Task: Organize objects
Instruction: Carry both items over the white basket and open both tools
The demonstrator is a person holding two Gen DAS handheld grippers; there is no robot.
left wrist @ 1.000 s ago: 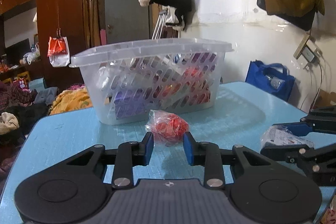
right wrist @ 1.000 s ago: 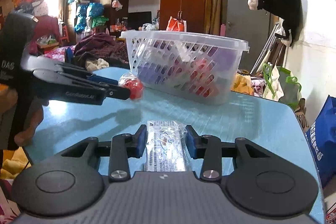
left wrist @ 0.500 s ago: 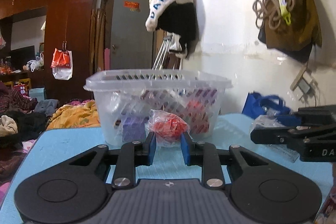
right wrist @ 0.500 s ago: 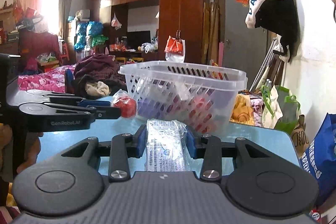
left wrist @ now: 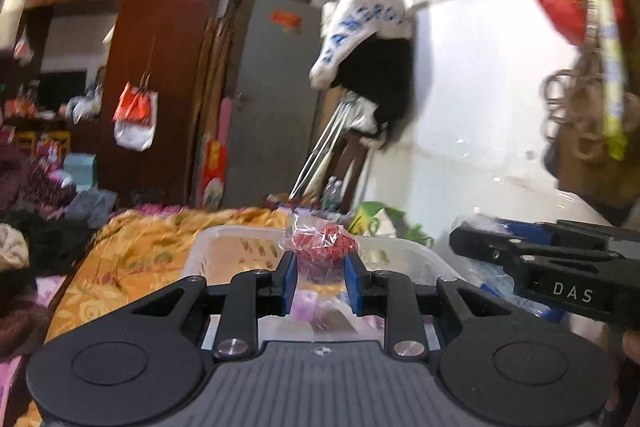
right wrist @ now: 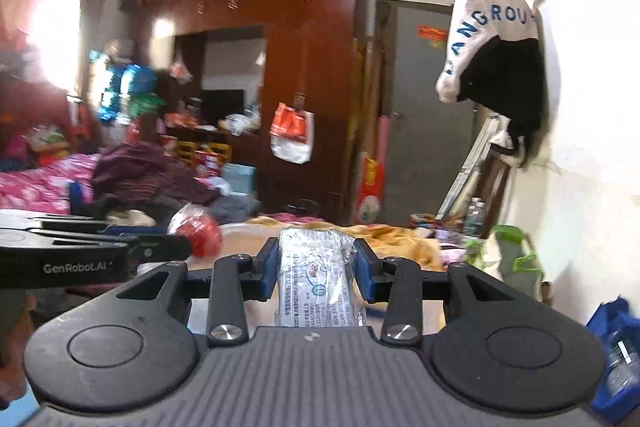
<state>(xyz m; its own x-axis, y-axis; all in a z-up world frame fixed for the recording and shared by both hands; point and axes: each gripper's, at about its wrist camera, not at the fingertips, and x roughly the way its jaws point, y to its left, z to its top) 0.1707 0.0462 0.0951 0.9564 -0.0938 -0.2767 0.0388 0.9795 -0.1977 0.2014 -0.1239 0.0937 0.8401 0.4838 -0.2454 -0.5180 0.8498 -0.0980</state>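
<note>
I'm mid-carry: my left hand-held gripper (left wrist: 320,269) clenches the red plastic-wrapped bundle (left wrist: 322,245) over the clear plastic basket (left wrist: 408,251) at lower centre, my right hand-held gripper (right wrist: 316,273) clamps the printed clear-wrapped packet (right wrist: 318,279), so next I lower both and let go.

Open air lies above the clear basket (left wrist: 404,251), whose top stands uncovered below both tongs. The right tongs (left wrist: 464,239) crowd the left tongs' (left wrist: 320,277) right side; the white wall (left wrist: 480,107) closes off beyond.
</note>
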